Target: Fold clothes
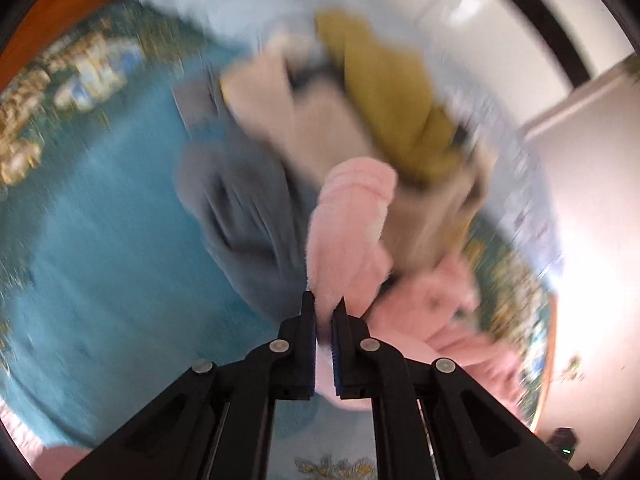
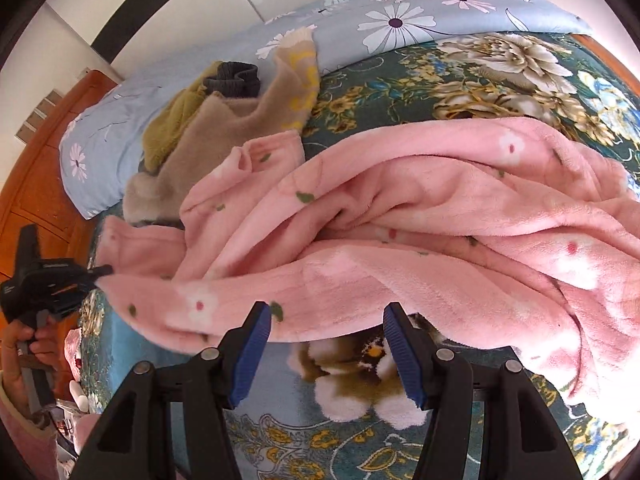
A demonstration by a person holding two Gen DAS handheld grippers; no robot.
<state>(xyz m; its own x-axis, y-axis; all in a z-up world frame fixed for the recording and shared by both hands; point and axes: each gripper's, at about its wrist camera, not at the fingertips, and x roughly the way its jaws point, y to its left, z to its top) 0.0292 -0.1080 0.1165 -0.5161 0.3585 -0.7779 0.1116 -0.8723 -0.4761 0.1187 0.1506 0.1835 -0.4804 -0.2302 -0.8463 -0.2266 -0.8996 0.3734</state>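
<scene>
Between the blue pads of my right hand-held gripper [image 2: 326,320], which stands wide apart and grips nothing, I see the hem of the fluffy pink fleece garment with white flowers [image 2: 400,216] hanging just beyond the fingertips. My left hand-held gripper [image 1: 325,306] is pinched tight on a fold of that same pink fleece; from the right wrist view it holds a corner of the garment out at the left edge. Under the cloth lies the teal floral bedspread [image 2: 460,92] of the bed. Farther off sits a heap: a beige fleece top [image 2: 224,136], an olive-yellow piece [image 2: 172,120] and a dark grey ribbed cuff [image 2: 232,76]. Behind them rests a light blue daisy-print pillow [image 2: 104,132].
</scene>
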